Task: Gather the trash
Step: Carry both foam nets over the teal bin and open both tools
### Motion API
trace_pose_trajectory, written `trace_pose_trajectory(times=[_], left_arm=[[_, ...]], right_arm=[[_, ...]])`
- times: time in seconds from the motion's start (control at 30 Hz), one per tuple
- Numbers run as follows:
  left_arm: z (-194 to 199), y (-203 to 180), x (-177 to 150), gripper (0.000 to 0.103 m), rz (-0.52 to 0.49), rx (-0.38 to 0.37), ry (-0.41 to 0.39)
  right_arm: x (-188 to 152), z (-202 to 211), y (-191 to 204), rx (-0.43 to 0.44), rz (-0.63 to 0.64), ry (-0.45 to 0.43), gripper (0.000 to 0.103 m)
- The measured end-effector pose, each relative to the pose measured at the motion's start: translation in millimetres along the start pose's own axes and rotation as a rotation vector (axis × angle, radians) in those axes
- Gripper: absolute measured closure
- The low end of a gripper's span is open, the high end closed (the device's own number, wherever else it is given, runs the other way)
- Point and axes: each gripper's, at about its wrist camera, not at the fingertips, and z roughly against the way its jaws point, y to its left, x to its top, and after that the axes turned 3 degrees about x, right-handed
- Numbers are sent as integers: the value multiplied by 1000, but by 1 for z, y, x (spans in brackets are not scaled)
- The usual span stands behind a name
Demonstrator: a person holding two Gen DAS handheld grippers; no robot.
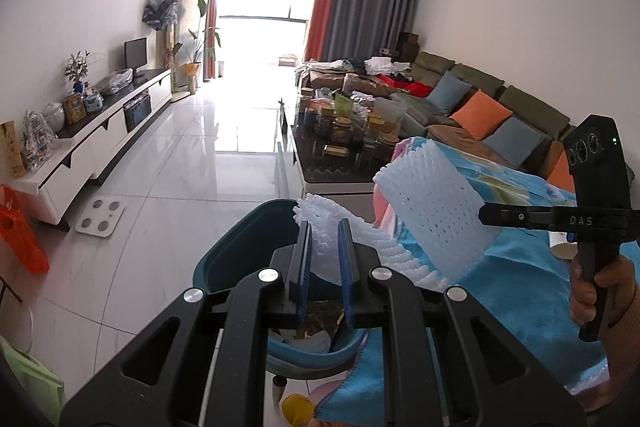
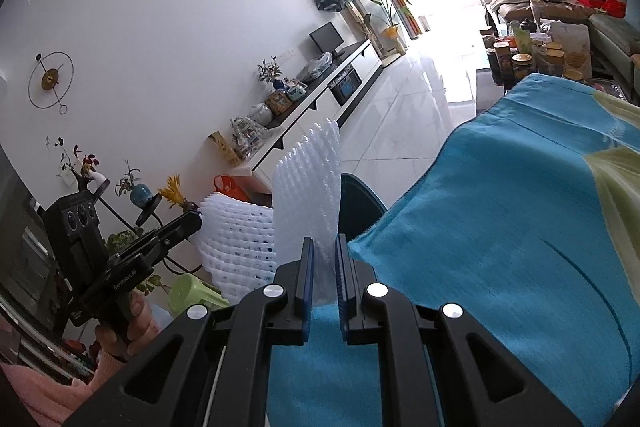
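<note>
White foam netting (image 1: 436, 211), dimpled, mesh-like, squashed.

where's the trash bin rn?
Left wrist view, lower centre: the teal bin stands on the floor directly below the left gripper, which holds white foam netting over it, beside the blue cloth.

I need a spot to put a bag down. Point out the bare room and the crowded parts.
Free: the white tiled floor between the TV cabinet and the coffee table, beyond the scale. Crowded: the coffee table, packed with jars, and the far end of the sofa, piled with clothes.
</note>
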Motion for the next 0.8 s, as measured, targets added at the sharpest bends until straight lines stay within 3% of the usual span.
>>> trace_pose_trajectory(times=[0.8], left_arm=[[-58,38,-13,89,74,99,80]], right_arm=[[19,-62,11,-41,-2,82,94]])
